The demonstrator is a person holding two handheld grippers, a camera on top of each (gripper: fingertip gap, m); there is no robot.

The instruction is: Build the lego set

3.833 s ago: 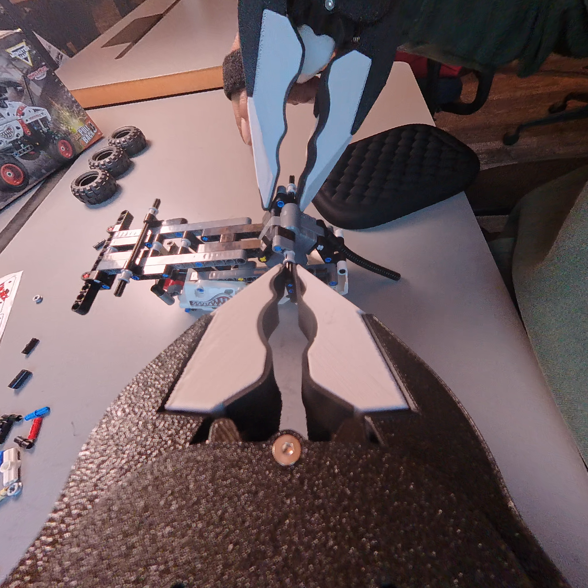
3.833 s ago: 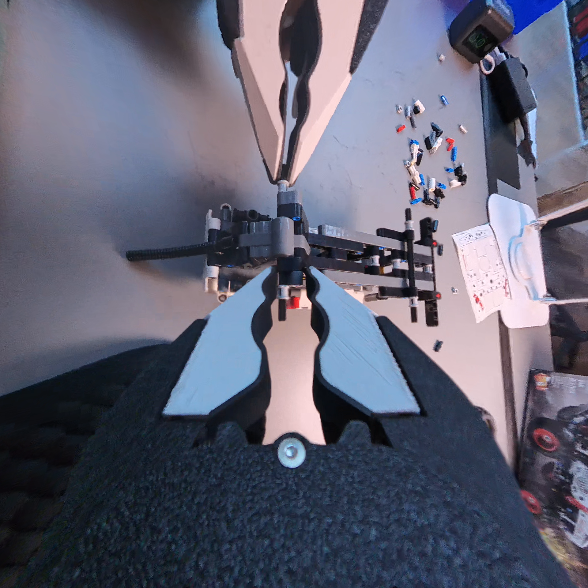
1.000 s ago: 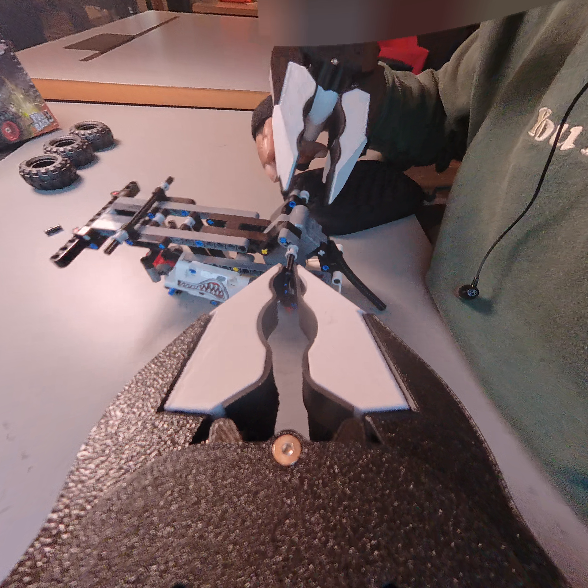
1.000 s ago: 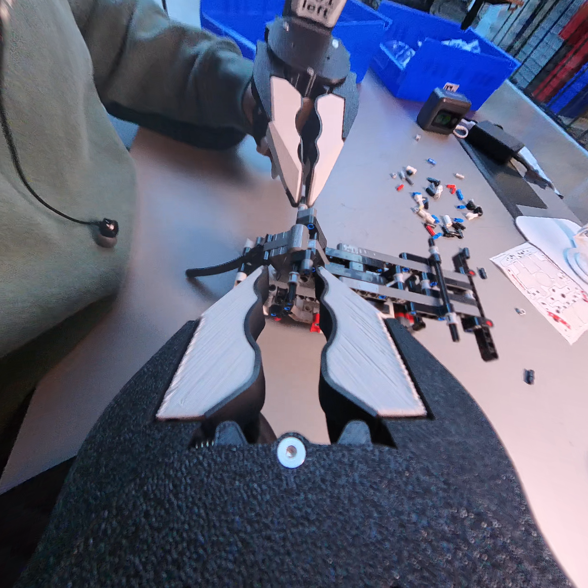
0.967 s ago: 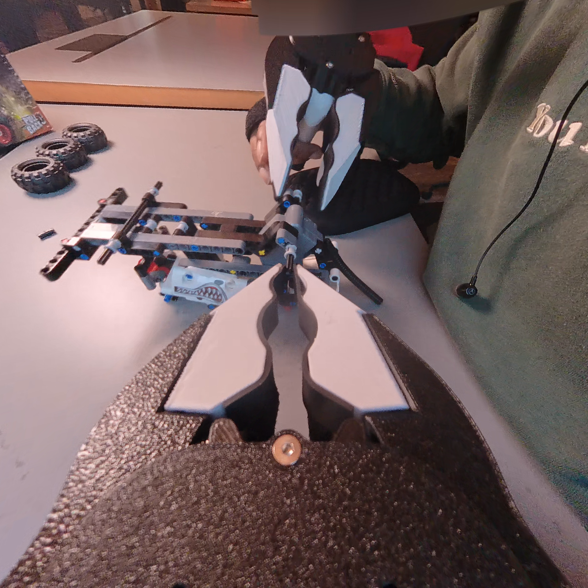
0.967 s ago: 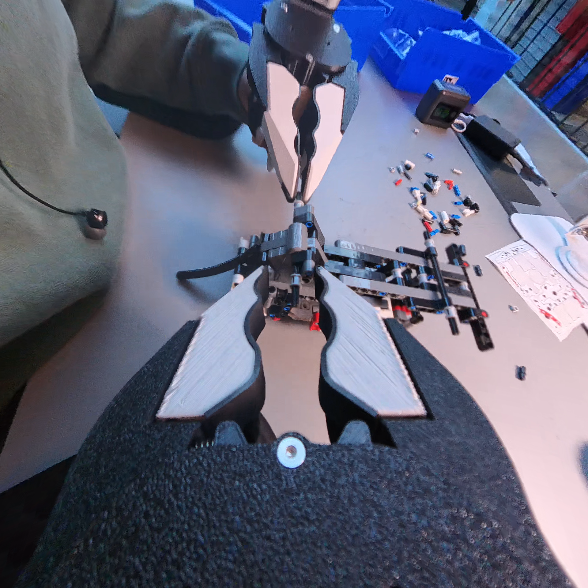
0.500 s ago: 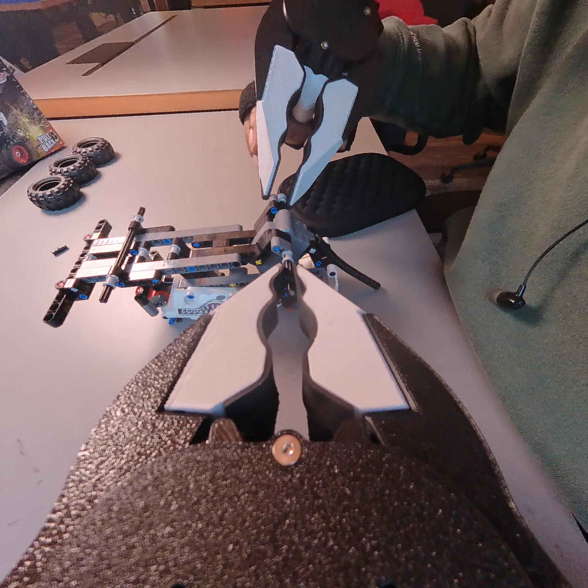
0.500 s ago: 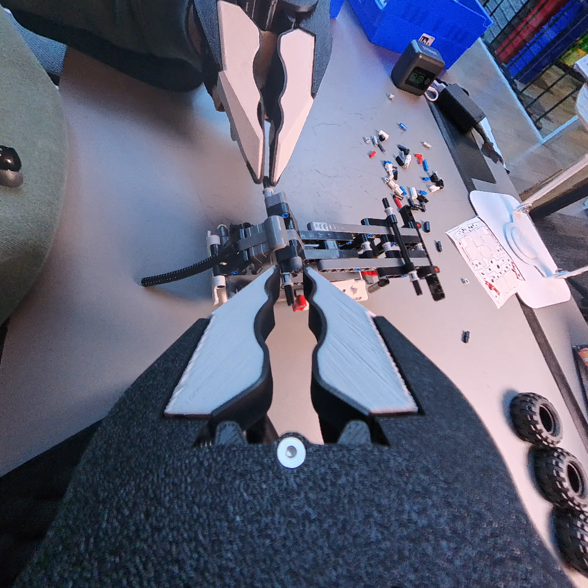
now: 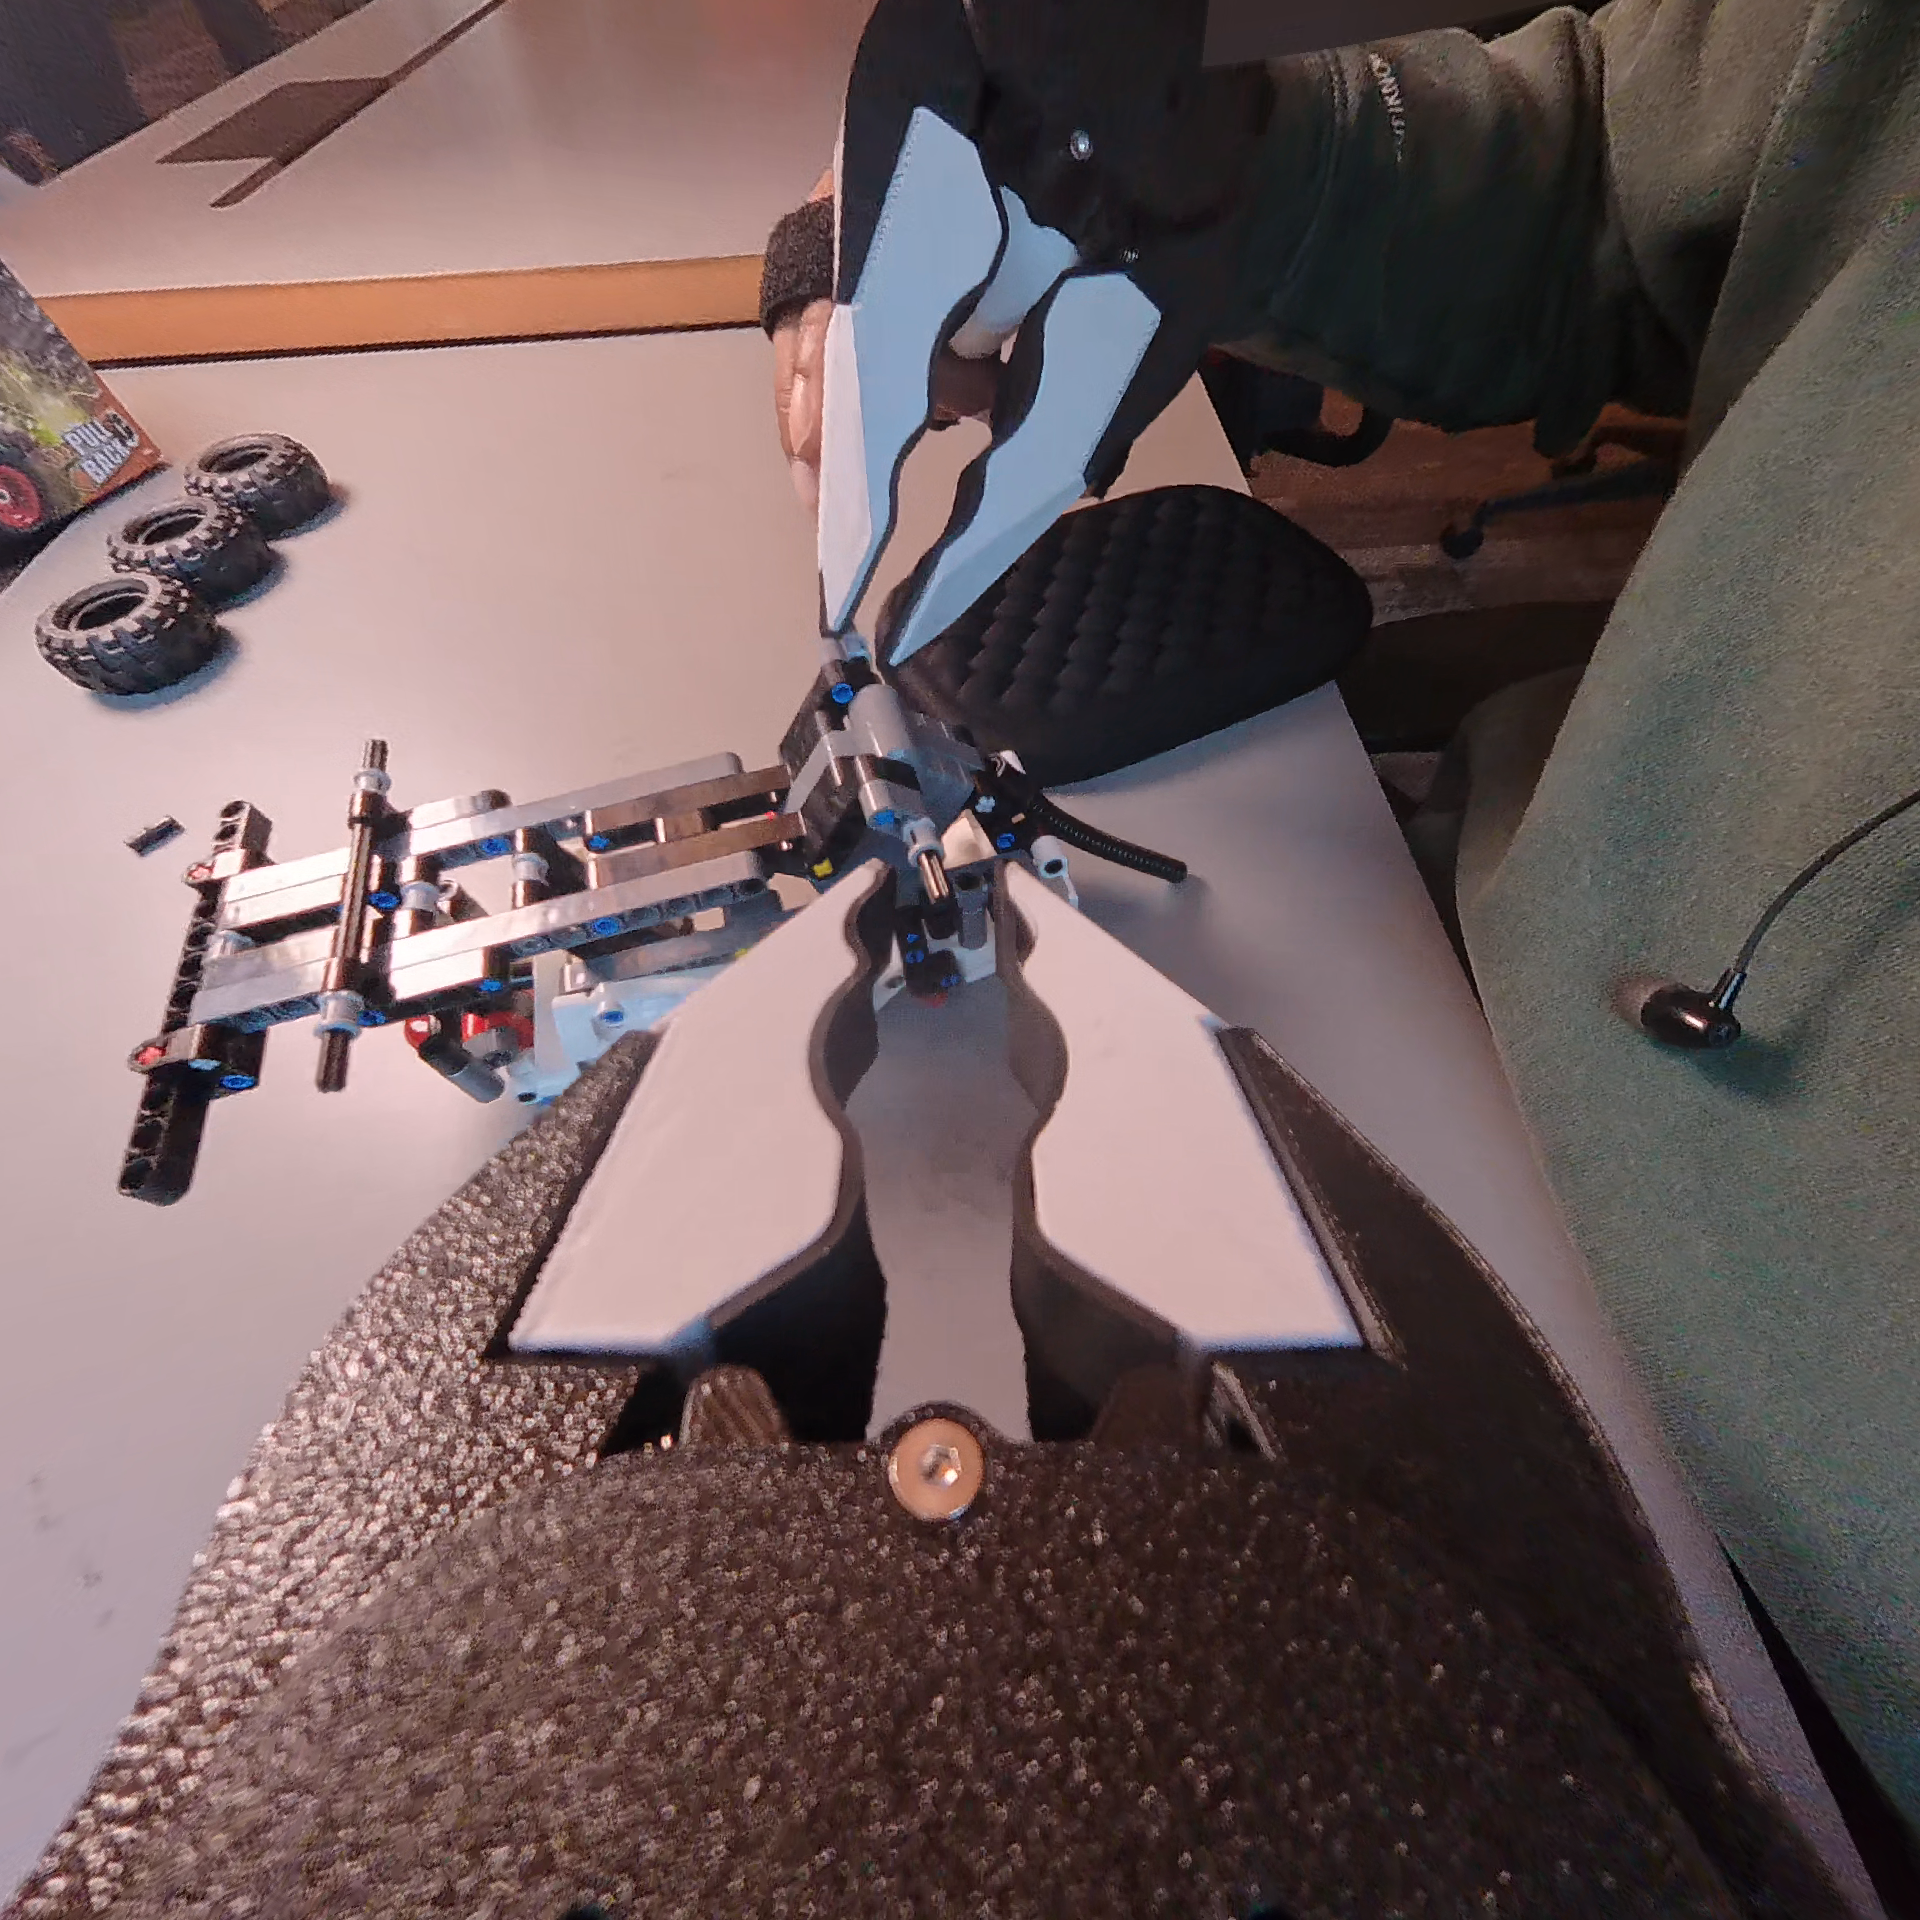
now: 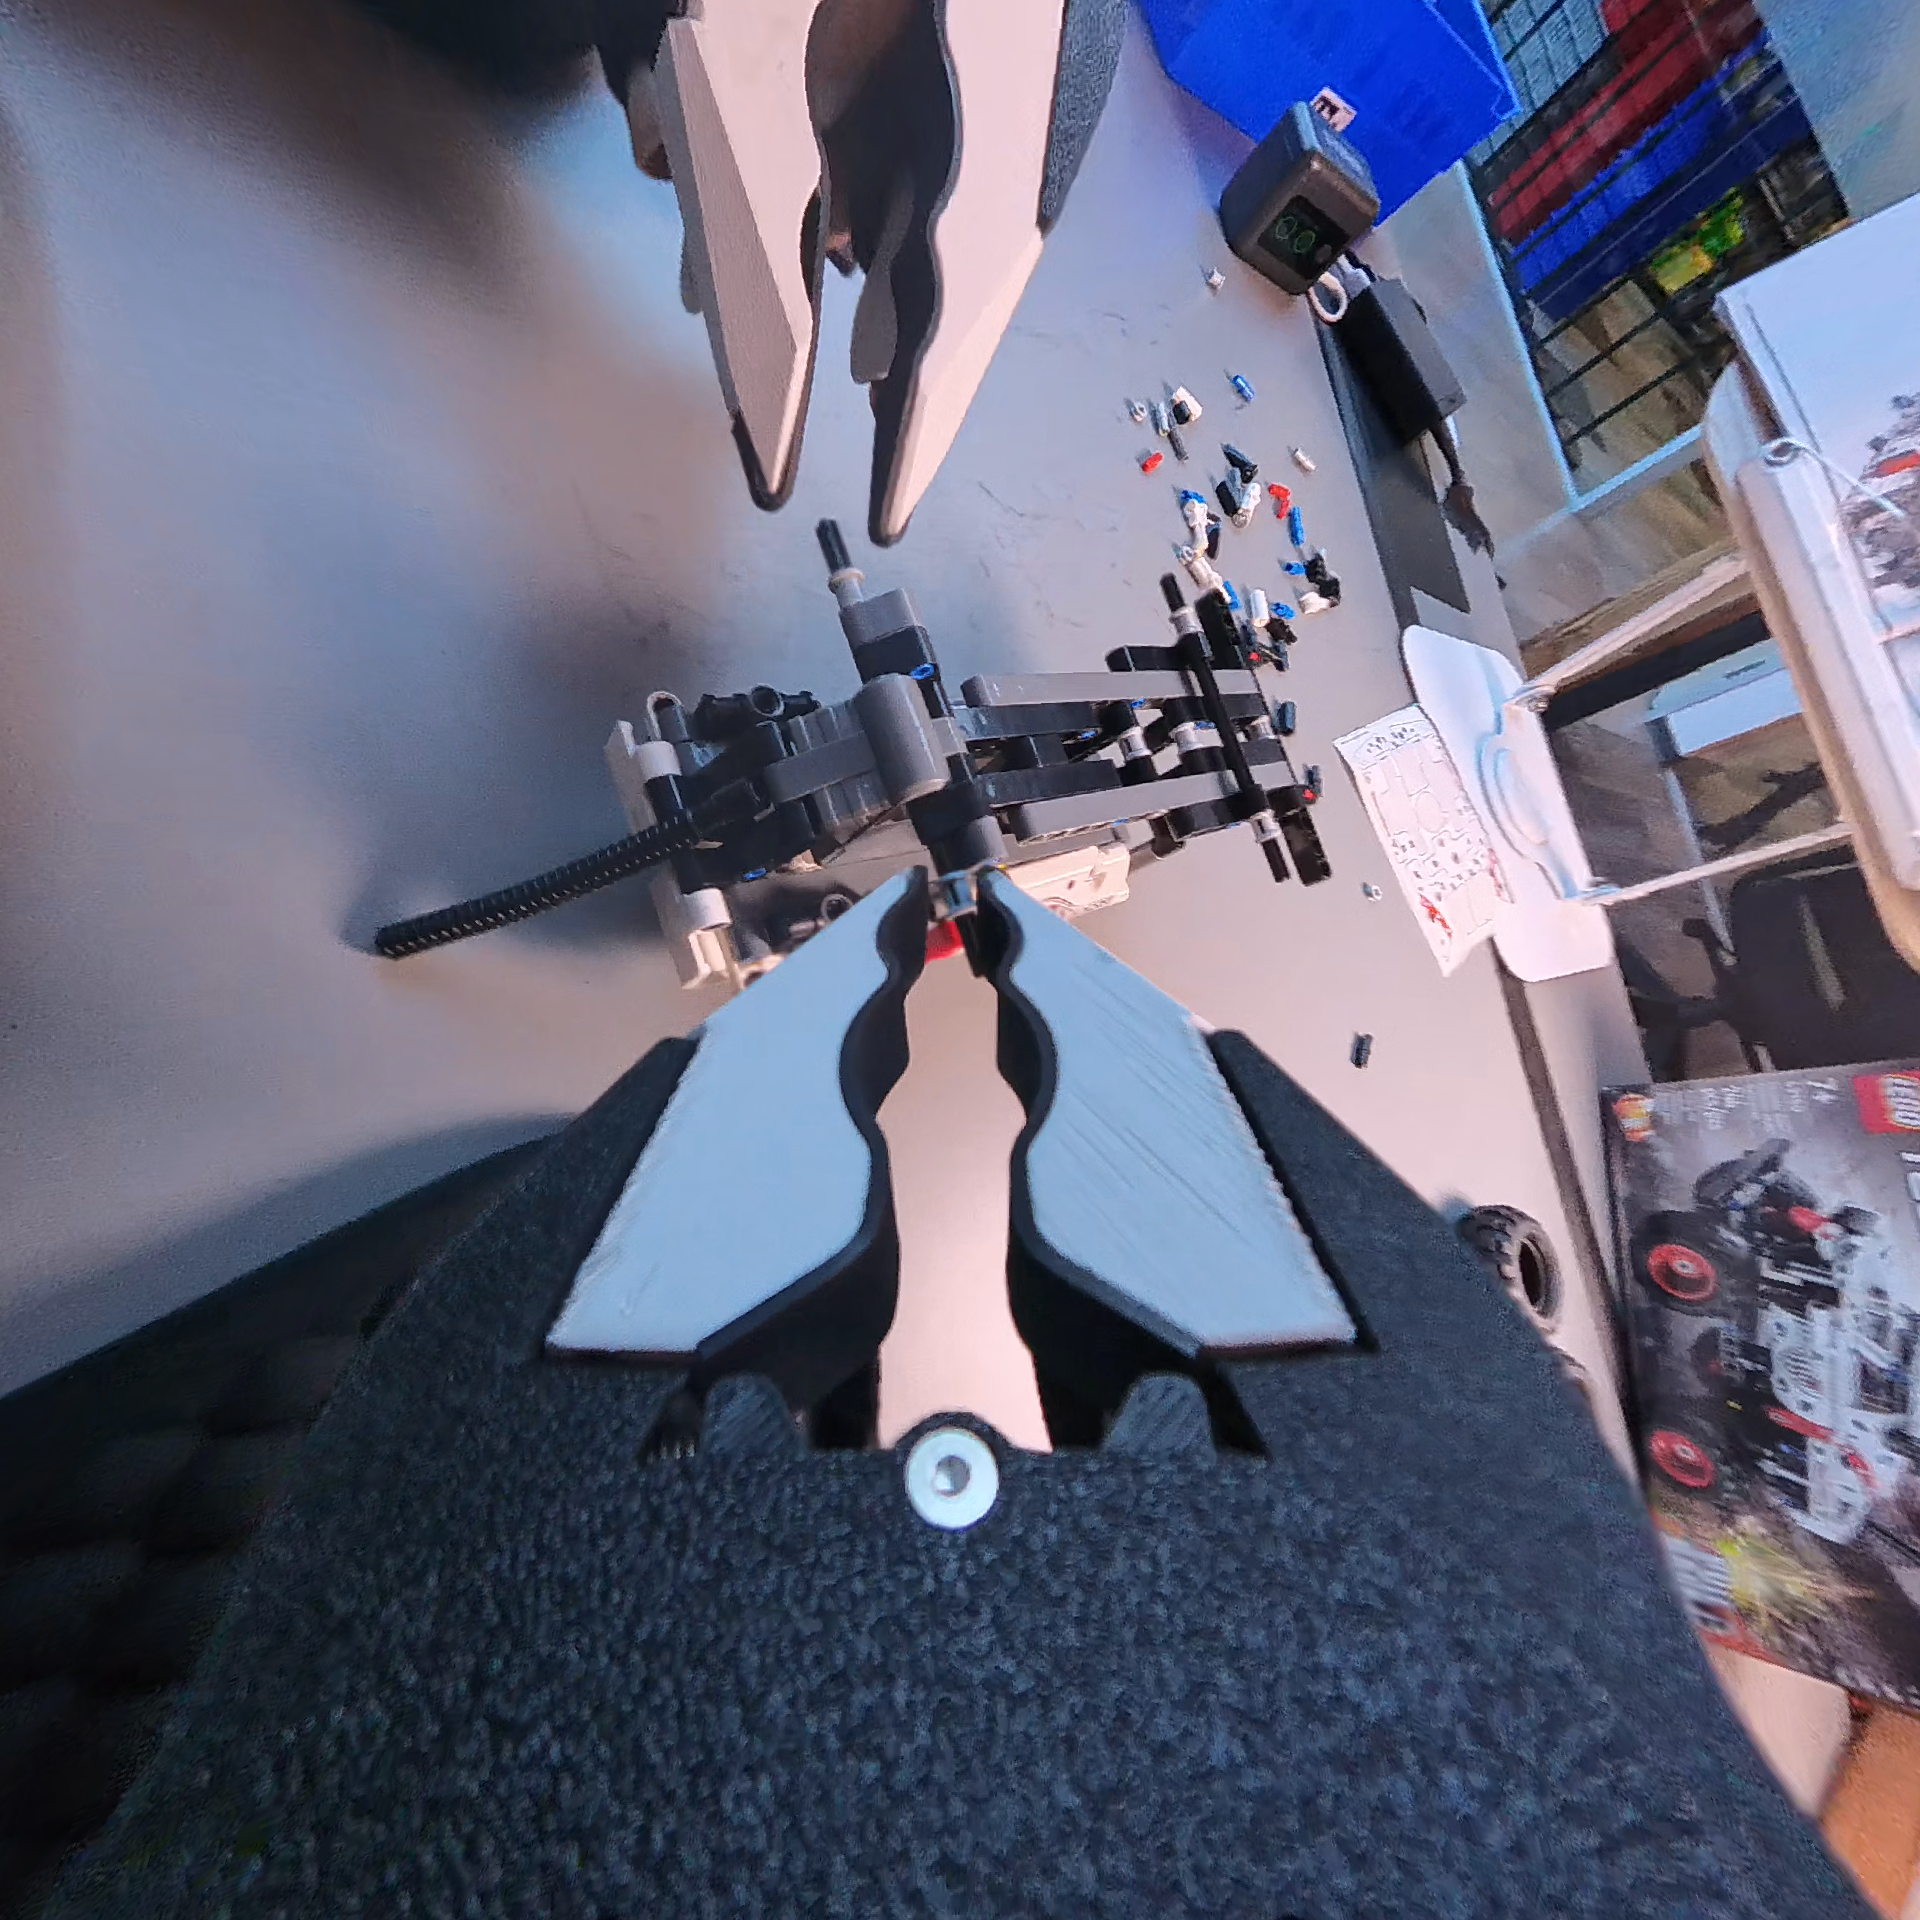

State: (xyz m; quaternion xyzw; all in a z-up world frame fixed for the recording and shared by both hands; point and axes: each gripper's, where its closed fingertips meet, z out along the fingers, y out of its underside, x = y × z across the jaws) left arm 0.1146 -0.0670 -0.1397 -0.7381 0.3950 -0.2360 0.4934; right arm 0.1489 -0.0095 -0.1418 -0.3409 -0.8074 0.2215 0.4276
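Observation:
The grey and black lego chassis (image 9: 520, 894) rests on the grey table (image 9: 520, 520), with a cross axle through its near end and a black ribbed hose sticking out. My left gripper (image 9: 943, 883) is open, its fingers apart on either side of the axle's end without touching it. From the right wrist view it hangs open just above the axle tip (image 10: 828, 514). My right gripper (image 10: 951, 888) is shut on the other end of the axle of the chassis (image 10: 1039, 748). It also shows in the left wrist view (image 9: 868, 644).
Three black tyres (image 9: 166, 561) and the set's box (image 10: 1787, 1330) lie at the table's edge. Loose small parts (image 10: 1236, 509), a sticker sheet (image 10: 1423, 831), a black device (image 10: 1299, 208) and a blue bin (image 10: 1330, 62) lie beyond. A black chair seat (image 9: 1132, 613) and a person's green sleeve (image 9: 1714, 727) are close by.
My left gripper has opened and let go of the axle end it held. My right gripper has closed tighter on the opposite end. Both views now look more steeply down.

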